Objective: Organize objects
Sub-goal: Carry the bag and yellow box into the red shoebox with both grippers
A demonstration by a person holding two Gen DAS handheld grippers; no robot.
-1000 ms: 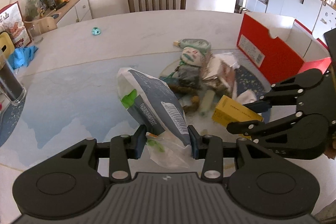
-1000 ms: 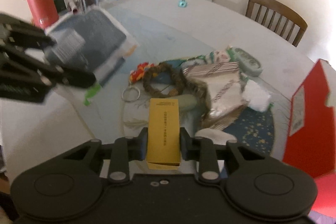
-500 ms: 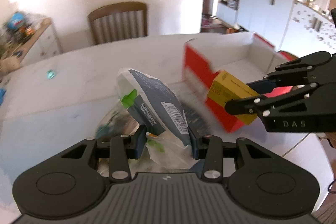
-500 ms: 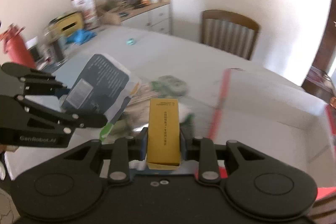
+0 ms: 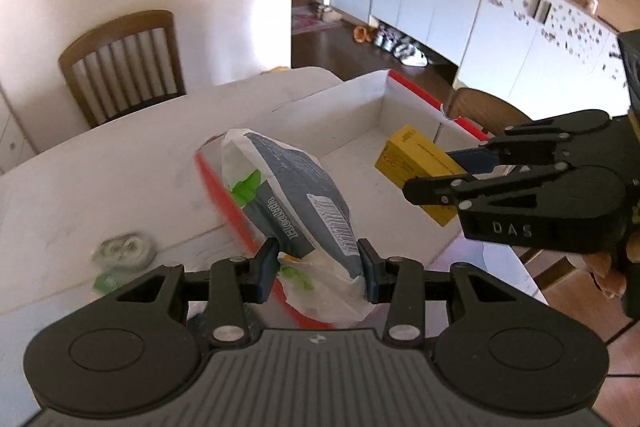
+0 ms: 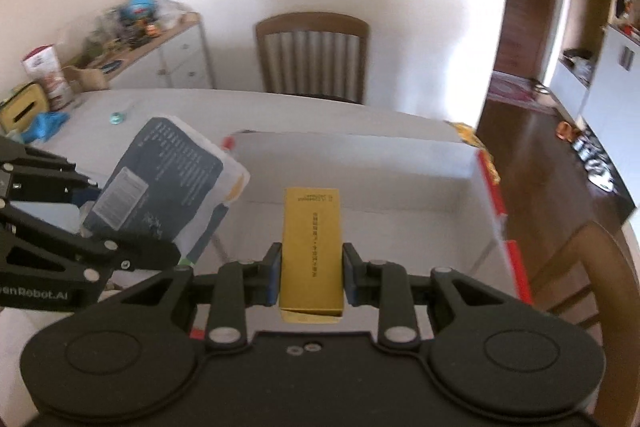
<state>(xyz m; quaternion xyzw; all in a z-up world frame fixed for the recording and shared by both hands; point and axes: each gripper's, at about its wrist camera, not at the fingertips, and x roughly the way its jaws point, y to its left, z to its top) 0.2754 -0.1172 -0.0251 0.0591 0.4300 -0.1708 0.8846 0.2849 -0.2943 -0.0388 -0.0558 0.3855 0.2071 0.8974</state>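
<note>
My left gripper (image 5: 318,267) is shut on a grey, white and green plastic packet (image 5: 296,203), held in the air over the near left edge of a red box with a white inside (image 5: 360,131). The same packet (image 6: 160,187) shows at the left of the right wrist view, with the left gripper (image 6: 136,255) under it. My right gripper (image 6: 312,275) is shut on a yellow carton (image 6: 312,247) and holds it above the box's white floor (image 6: 400,227). In the left wrist view the carton (image 5: 420,167) hangs over the box's right part in the right gripper (image 5: 448,171).
The box lies on a pale table (image 5: 100,179). A green and white wrapped item (image 5: 120,251) sits on the table at the left. Wooden chairs (image 6: 312,55) stand behind and to the right (image 6: 580,267). A cluttered sideboard (image 6: 140,43) lines the far wall.
Both grippers have swung right from the pile of objects to over the open red box, rising a little, each still carrying its item.
</note>
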